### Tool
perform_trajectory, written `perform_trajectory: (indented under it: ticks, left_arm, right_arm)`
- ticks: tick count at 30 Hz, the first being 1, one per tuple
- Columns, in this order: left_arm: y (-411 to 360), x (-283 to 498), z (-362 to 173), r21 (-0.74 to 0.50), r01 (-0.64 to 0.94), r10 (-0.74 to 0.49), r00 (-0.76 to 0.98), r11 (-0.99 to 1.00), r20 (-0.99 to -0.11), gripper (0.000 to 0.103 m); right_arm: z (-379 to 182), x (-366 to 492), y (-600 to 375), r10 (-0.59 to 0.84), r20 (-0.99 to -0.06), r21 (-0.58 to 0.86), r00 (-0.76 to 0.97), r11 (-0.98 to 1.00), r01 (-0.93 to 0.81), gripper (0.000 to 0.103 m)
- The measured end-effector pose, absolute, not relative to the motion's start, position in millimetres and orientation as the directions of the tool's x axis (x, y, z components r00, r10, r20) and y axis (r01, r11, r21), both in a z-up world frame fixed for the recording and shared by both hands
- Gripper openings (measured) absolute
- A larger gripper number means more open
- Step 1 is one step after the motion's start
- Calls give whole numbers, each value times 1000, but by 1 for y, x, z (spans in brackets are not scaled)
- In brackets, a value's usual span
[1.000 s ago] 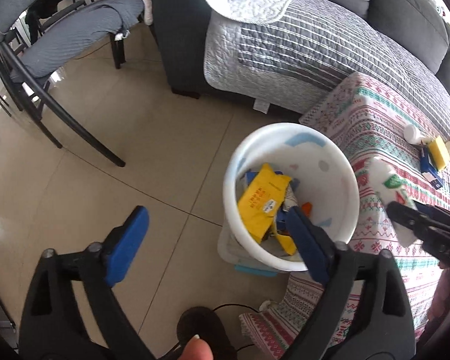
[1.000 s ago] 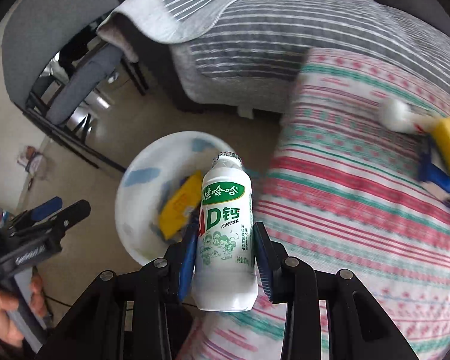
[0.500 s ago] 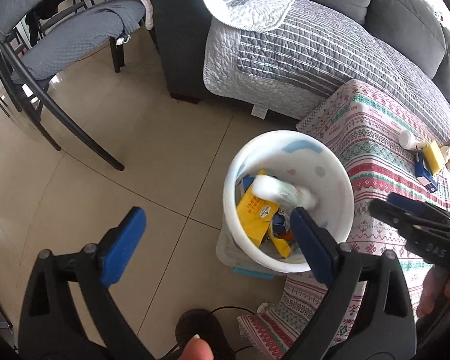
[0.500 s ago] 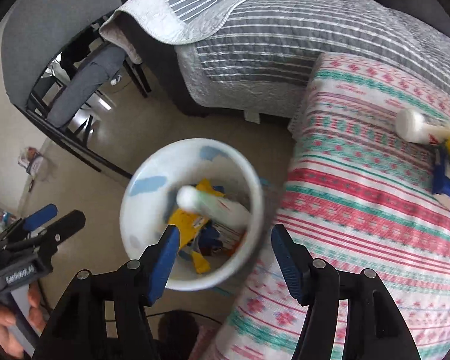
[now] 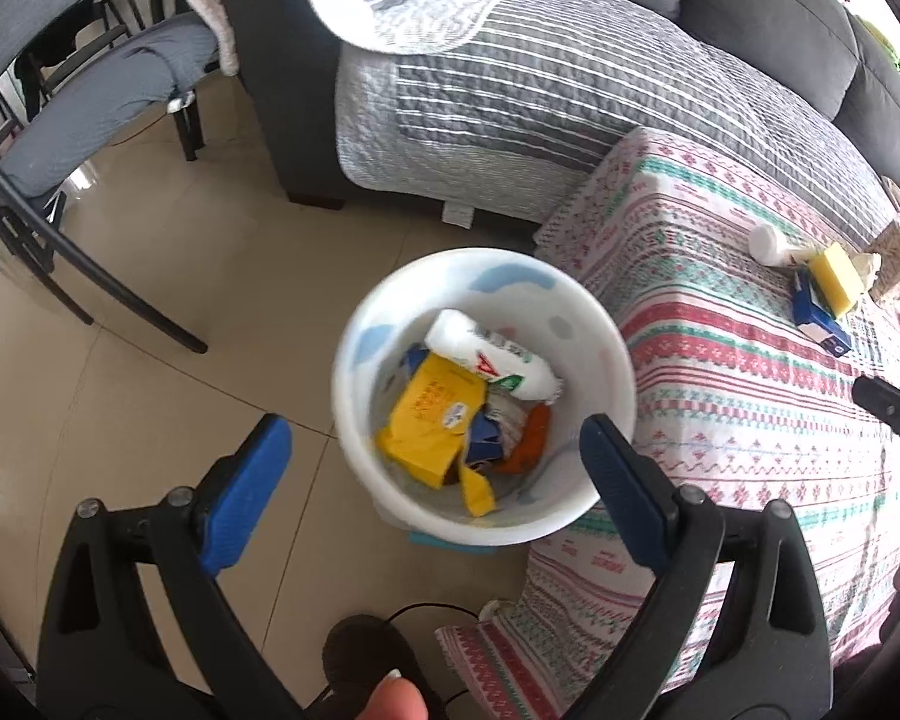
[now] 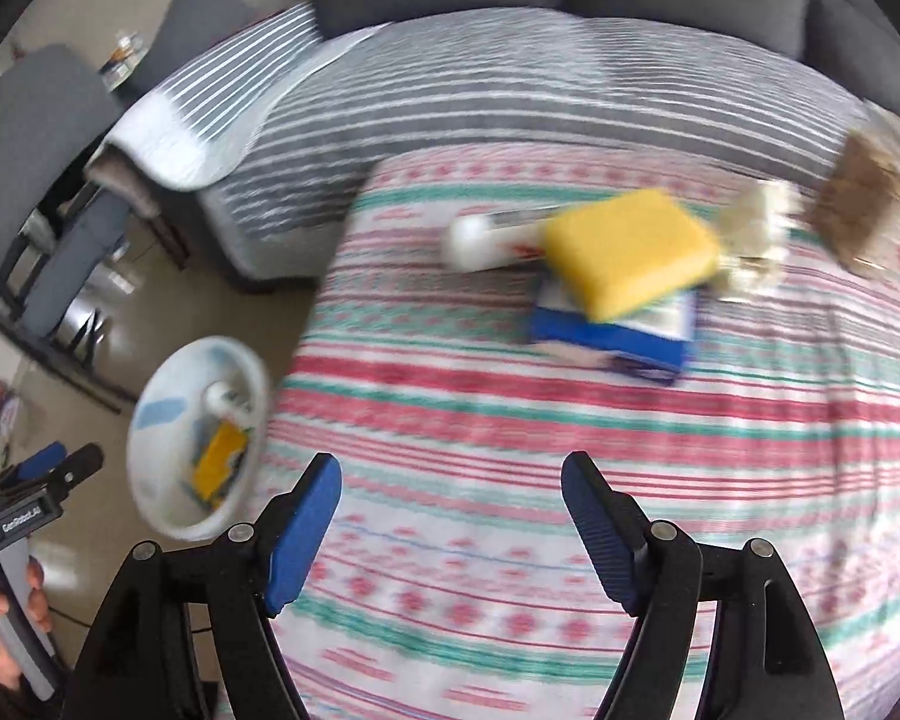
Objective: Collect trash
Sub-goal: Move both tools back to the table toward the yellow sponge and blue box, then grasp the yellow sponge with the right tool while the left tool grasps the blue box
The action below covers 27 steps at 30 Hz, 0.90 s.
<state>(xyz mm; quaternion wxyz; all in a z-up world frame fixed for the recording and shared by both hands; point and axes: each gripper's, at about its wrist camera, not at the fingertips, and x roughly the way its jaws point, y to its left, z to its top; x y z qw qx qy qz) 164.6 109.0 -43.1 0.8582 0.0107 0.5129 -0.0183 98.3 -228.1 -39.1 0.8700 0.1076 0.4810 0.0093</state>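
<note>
A white trash bin (image 5: 390,312) stands on the floor beside the cloth-covered table (image 5: 720,396). Inside lie a white drink bottle (image 5: 486,357), a yellow packet (image 5: 432,414) and other wrappers. My left gripper (image 5: 435,468) is open and empty, hovering over the bin's near side. My right gripper (image 6: 450,516) is open and empty above the table (image 6: 510,420); the bin (image 6: 150,468) is at its left. On the table lie a yellow sponge (image 6: 630,252) on a blue box (image 6: 618,342), a white bottle (image 6: 480,240) and crumpled paper (image 6: 756,222). These also show in the left wrist view: sponge (image 5: 834,276), box (image 5: 819,318).
A grey sofa with a striped quilt (image 5: 540,78) runs behind the table. A dark chair (image 5: 60,138) stands on the tiled floor (image 5: 150,420) at the left. A brown woven item (image 6: 858,204) sits at the table's far right.
My right gripper opened and dropped the white drink bottle into the bin, then swung right over the table. My left gripper stayed open near the bin.
</note>
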Motion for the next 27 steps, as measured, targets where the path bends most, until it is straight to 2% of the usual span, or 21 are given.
perform_trajectory:
  ticks: [12, 21, 27]
  left_arm:
    - [53, 181, -46, -34, 63, -60, 467, 997, -882, 96]
    - [23, 198, -51, -100, 74, -123, 449, 992, -885, 96]
    - [14, 204, -53, -115, 93, -144, 439, 989, -887, 96]
  right_arm:
    - [-38, 112, -314, 64, -825, 255, 561, 929, 268, 80]
    - [-34, 163, -323, 118, -801, 372, 587, 866, 333, 80]
    - [-53, 193, -311, 100, -835, 336, 541, 871, 358, 80]
